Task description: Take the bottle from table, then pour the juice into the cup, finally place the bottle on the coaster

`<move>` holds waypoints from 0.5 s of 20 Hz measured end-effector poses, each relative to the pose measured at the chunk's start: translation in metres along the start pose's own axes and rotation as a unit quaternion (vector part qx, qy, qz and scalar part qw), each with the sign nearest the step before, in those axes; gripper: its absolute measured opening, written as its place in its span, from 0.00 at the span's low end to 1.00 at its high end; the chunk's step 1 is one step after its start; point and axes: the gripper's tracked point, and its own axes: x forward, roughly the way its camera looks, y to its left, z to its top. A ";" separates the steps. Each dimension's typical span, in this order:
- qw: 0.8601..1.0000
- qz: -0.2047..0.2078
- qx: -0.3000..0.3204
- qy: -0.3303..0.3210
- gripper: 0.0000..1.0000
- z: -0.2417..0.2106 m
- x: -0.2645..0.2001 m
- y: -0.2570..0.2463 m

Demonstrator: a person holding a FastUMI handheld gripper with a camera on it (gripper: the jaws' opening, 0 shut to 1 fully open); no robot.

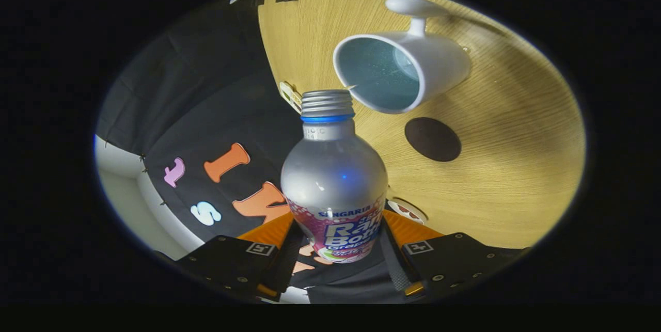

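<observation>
Beyond claw-held bottle: cup, coaster.

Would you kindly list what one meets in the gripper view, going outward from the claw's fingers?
Claw shut on the bottle → bottle's threaded neck → white cup, its mouth facing the neck.

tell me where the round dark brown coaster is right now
In the gripper view the round dark brown coaster lies flat on the wooden table, just beside the white cup, beyond the silver bottle clamped in the gripper.
</observation>
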 end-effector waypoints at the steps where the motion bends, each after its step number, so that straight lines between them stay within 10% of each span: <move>1: 1.000 -0.001 0.001 0.001 0.75 0.001 0.000 0.001; 10: 1.000 0.004 0.025 -0.003 0.75 0.004 -0.002 0.005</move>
